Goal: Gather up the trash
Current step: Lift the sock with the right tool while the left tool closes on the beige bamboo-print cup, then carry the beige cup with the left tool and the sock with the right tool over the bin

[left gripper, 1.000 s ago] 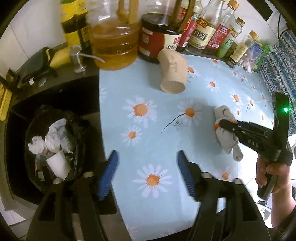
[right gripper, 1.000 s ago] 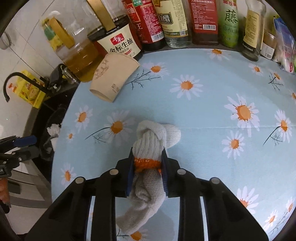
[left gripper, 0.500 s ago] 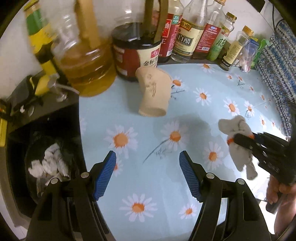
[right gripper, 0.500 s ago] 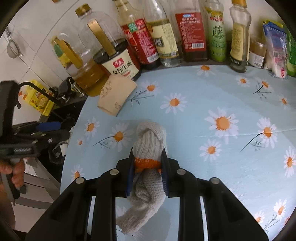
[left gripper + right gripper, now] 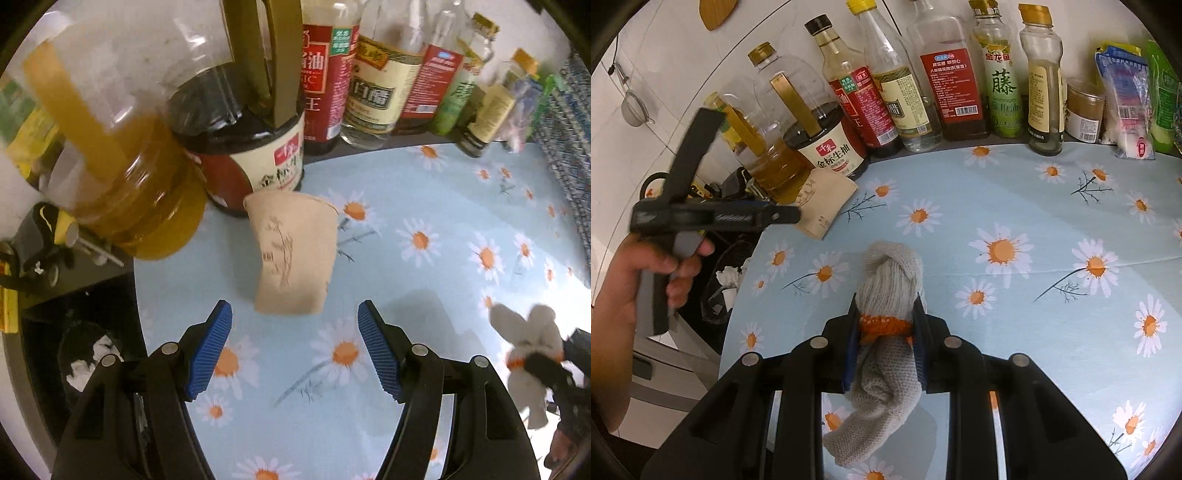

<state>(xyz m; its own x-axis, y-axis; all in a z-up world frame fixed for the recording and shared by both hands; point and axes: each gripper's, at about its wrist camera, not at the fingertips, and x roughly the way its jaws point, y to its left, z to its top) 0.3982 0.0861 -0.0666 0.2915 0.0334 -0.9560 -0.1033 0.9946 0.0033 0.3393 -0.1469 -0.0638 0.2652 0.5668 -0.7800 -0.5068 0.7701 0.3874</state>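
Note:
A tan paper cup [image 5: 293, 254] lies on its side on the daisy tablecloth [image 5: 436, 206], just beyond my open left gripper [image 5: 294, 345]; it also shows in the right wrist view [image 5: 822, 205]. My right gripper [image 5: 886, 321] is shut on a knotted grey glove with an orange band [image 5: 890, 284], held above the cloth. The glove also shows at the right edge of the left wrist view [image 5: 528, 339]. A black trash bin [image 5: 86, 354] with crumpled tissues stands below the table's left edge.
An oil jug [image 5: 110, 155], a soy sauce jug [image 5: 251, 147] and several sauce bottles [image 5: 923, 85] line the back of the table. Packets [image 5: 1126, 99] stand at the far right. A dark counter with clutter [image 5: 44, 254] lies left of the table.
My left gripper has moved forward from over the bin toward the paper cup, still open. My right gripper has lifted and pulled back with the glove held.

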